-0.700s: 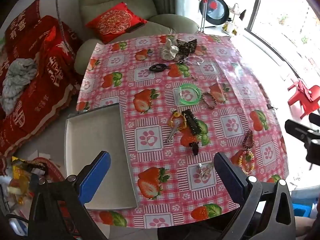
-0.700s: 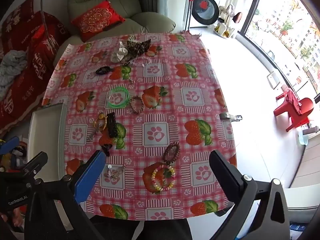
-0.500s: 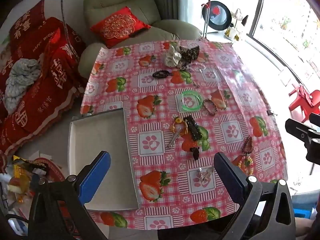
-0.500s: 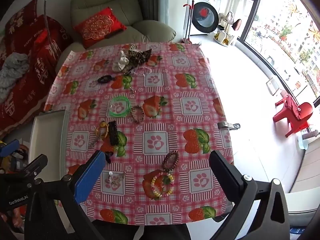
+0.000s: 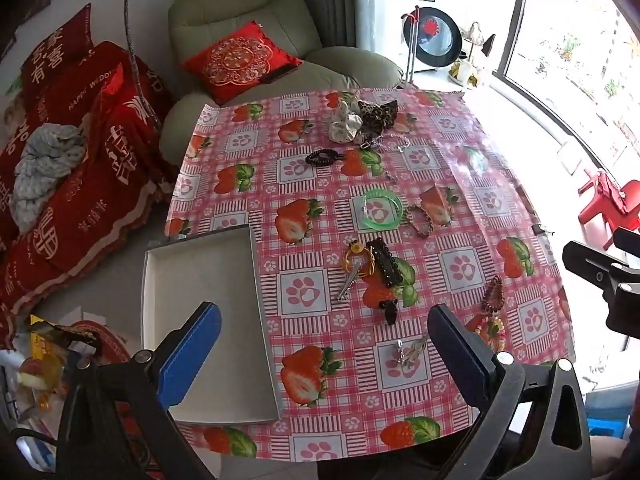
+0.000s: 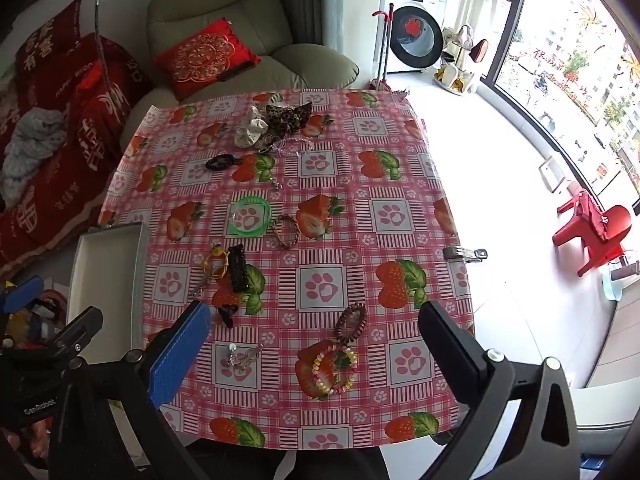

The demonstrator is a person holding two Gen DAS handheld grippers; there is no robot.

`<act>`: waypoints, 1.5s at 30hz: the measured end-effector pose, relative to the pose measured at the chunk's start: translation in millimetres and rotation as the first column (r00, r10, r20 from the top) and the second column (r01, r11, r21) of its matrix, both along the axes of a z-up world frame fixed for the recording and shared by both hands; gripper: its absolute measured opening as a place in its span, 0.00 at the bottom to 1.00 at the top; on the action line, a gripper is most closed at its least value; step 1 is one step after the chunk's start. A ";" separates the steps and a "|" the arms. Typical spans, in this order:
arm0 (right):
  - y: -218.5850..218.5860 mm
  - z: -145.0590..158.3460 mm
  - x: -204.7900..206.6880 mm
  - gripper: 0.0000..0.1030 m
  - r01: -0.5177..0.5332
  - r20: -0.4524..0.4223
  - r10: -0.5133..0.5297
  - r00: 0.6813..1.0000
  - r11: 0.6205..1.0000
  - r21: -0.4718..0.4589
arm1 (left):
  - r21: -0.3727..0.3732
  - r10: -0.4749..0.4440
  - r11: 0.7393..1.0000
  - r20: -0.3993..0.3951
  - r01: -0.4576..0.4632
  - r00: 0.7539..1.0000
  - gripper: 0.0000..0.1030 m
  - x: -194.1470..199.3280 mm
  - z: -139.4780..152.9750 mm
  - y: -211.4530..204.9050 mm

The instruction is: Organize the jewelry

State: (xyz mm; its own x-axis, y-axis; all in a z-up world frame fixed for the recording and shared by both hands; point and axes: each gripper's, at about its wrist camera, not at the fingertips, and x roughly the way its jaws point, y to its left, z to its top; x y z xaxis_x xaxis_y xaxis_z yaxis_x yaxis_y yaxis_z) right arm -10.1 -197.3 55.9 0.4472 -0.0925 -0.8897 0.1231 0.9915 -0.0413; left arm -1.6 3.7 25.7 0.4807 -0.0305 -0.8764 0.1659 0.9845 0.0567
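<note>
Jewelry lies scattered on a strawberry-print tablecloth (image 5: 304, 208): a green bangle (image 5: 382, 208), a braided bracelet (image 5: 420, 220), a black hair clip (image 5: 384, 260), a yellow ring (image 5: 358, 258), a brown bead bracelet (image 6: 351, 320), a pastel bead bracelet (image 6: 335, 366) and small silver pieces (image 6: 242, 356). A white tray (image 5: 180, 280) sits at the table's left edge. My left gripper (image 5: 324, 356) is open and empty above the near edge. My right gripper (image 6: 316, 356) is open and empty above the bead bracelets.
Scrunchies (image 5: 346, 124) and a dark hair tie (image 5: 322, 157) lie at the table's far end. A green armchair with a red cushion (image 5: 240, 60) stands behind, a red-covered sofa (image 5: 72, 152) at left, a red plastic chair (image 6: 596, 228) at right.
Both grippers have risen and drawn back; the table looks smaller and more of the room shows. Both stay open. Nothing on the table has moved.
</note>
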 end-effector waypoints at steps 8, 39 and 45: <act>1.9 1.9 -1.8 1.00 -0.001 0.002 0.001 1.000 1.000 0.003 | -0.003 0.009 1.000 0.002 -0.009 1.000 1.00 -0.6 1.6 5.0; 9.4 2.7 -2.4 1.00 -0.007 -0.003 0.007 1.000 1.000 0.008 | -0.005 0.017 1.000 0.001 -0.017 1.000 1.00 -3.6 -0.7 10.7; 10.2 0.5 -1.8 1.00 -0.009 -0.006 0.009 1.000 1.000 0.009 | -0.005 0.022 1.000 -0.005 -0.022 1.000 1.00 -1.3 -3.4 14.6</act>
State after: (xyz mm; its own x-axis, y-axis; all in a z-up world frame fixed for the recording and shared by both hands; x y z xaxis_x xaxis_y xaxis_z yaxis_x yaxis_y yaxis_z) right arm -11.9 -187.1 56.5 0.4423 -0.0805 -0.8933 0.1138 0.9930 -0.0331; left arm -2.9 18.4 22.3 0.4768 -0.0245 -0.8787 0.1441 0.9883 0.0507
